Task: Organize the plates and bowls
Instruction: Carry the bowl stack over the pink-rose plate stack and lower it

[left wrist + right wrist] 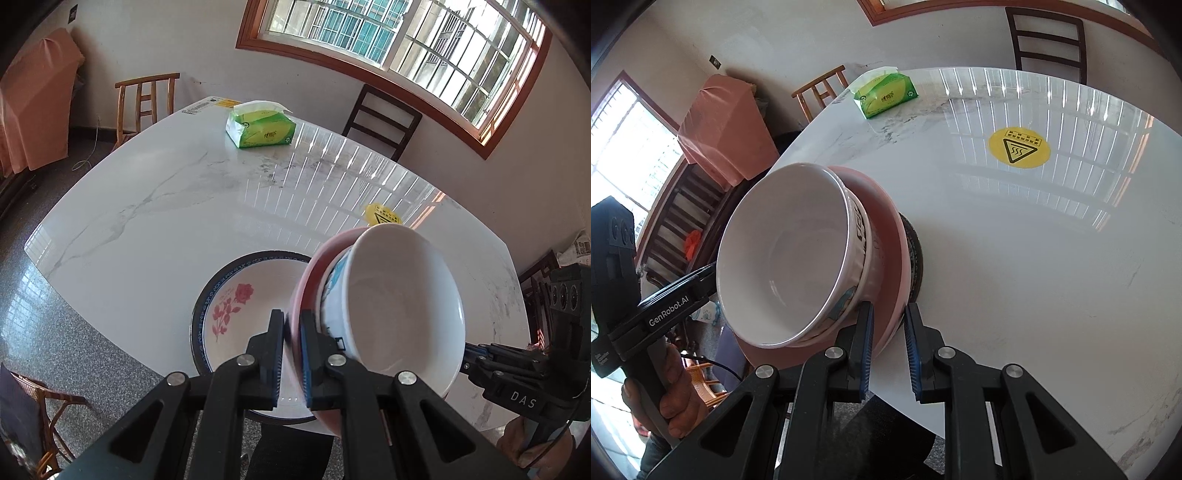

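Observation:
My left gripper [292, 354] is shut on the rim of a pink plate [306, 291] that carries white bowls [402, 314] stacked in it. The stack hangs tilted above a white plate [236, 314] with a blue rim and a red rose, which lies on the marble table [147, 221] near its front edge. In the right wrist view my right gripper [888, 350] straddles the pink plate's [886, 229] opposite rim, jaws slightly apart around it. The bowls [786, 258] fill the left of that view. The rose plate [916, 251] shows only as a dark edge behind.
A green tissue pack [260, 127] lies at the table's far end [886, 96]. A round yellow hot-surface sticker [1019, 147] is on the tabletop. Wooden chairs [147, 99] stand around the table, a dark one [380, 122] under the window.

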Action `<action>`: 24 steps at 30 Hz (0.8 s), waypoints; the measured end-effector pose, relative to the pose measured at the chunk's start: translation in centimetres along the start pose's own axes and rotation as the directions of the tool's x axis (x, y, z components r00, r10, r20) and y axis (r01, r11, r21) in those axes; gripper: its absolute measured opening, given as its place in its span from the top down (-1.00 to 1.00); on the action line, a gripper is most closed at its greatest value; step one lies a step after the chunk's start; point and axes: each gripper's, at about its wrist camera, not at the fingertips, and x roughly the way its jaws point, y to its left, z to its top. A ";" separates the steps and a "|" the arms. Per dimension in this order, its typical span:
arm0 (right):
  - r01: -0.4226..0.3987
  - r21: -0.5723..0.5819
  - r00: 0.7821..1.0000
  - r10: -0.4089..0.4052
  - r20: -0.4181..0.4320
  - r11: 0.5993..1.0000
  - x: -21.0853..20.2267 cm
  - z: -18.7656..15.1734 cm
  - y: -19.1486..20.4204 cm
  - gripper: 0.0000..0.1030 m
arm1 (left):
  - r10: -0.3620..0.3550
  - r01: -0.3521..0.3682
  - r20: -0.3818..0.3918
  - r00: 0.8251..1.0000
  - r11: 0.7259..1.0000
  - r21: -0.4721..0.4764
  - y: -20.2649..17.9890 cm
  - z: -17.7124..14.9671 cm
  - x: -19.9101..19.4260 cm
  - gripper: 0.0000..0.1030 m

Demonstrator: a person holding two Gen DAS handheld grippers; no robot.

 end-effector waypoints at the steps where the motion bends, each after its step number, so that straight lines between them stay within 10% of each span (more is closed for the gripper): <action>1: -0.005 0.001 1.000 0.005 -0.002 1.000 0.2 0.1 0.2 0.65 | 0.002 -0.002 0.000 1.000 1.000 -0.007 0.4 0.1 0.0 0.86; 24: -0.017 -0.022 0.998 0.016 -0.054 1.000 3.1 1.1 2.5 0.64 | 0.006 -0.009 -0.030 1.000 0.997 -0.081 4.8 0.4 1.7 0.87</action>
